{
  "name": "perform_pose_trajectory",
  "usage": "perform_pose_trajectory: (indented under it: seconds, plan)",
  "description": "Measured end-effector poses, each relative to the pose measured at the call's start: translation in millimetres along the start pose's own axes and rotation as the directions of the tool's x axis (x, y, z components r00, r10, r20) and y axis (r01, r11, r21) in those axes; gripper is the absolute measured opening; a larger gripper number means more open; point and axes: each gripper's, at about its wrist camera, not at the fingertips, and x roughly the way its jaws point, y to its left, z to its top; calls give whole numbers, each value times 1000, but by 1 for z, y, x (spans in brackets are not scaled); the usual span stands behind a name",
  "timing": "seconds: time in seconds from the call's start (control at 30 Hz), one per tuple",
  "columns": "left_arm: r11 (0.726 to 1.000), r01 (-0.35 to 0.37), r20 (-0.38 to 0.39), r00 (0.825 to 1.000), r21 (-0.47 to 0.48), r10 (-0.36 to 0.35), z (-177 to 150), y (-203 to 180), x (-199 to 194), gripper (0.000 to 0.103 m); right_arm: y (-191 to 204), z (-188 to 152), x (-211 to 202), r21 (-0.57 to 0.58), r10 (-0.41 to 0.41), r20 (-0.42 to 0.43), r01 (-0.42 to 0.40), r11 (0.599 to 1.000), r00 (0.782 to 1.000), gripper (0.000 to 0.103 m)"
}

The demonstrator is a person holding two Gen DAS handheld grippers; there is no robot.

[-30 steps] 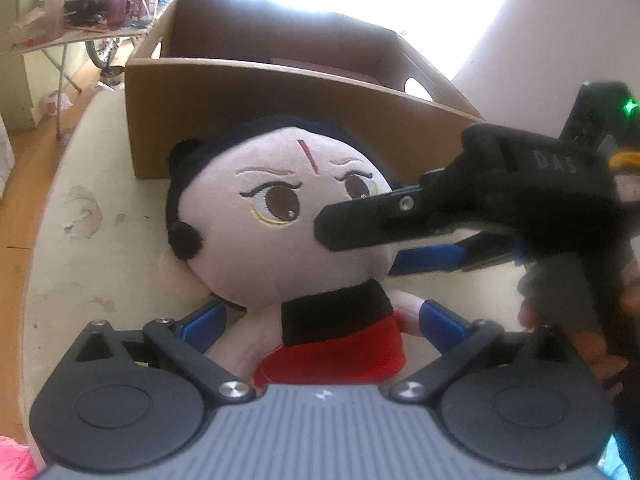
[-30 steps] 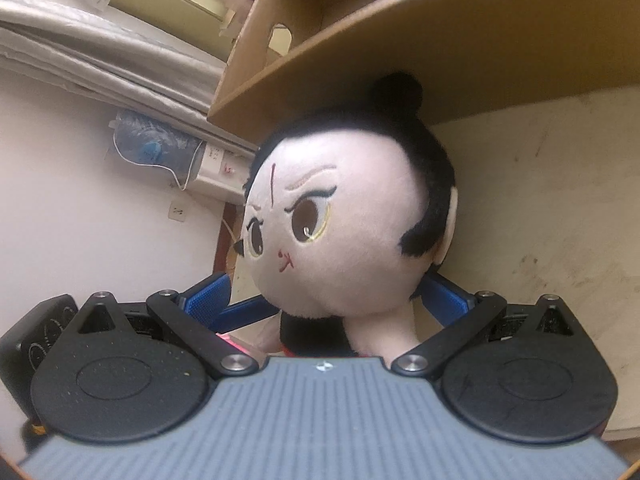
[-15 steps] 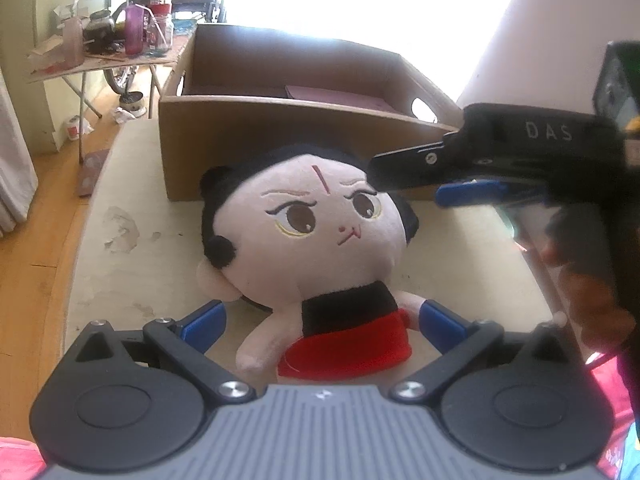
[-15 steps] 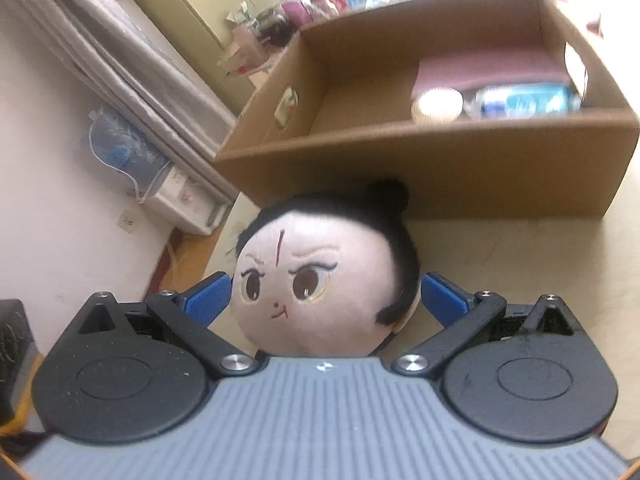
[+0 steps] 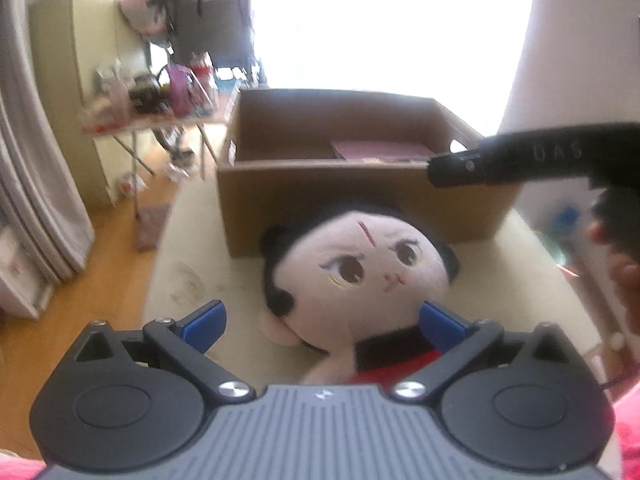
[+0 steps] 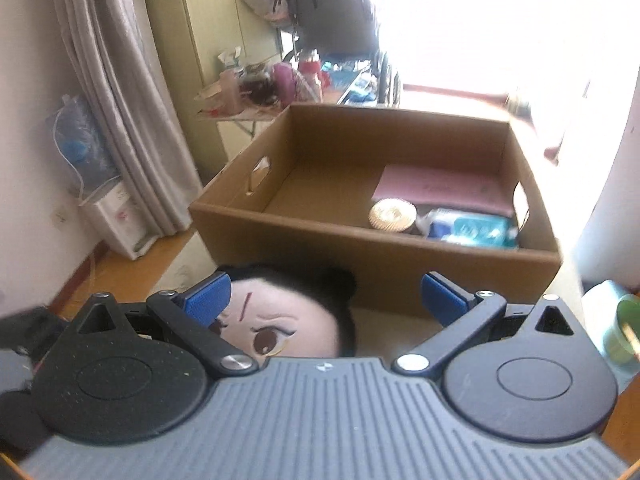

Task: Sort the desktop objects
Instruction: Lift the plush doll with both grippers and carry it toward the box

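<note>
Left gripper (image 5: 322,316) and right gripper (image 6: 326,296): jaws spread wide, nothing gripped; plush doll (image 5: 360,276) seen between the fingers.

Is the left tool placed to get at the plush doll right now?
Probably yes: the left tool is open with the plush doll lying between its fingers on the table, nothing blocking.

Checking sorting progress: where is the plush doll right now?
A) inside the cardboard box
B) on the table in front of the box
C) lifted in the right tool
B: the plush doll lies on the table before the cardboard box; both tools are open.
</note>
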Motion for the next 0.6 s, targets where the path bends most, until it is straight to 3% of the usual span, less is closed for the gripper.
perform_pose_trajectory:
  seconds: [0.1,0.43,0.6]
  plan:
    - [998,-51,-3,999,45,51,2,-1,2,103,5,1,-4,-55,-38,38,40,998,999,102]
    - [995,-67,-37,997,73,69,3,9,14,103,23,2,-11,-192,-156,146,182,964,977,102]
    - [997,-68,-59,996,25,69,3,18,18,103,21,4,-12,-174,-119,145,144,974,982,102]
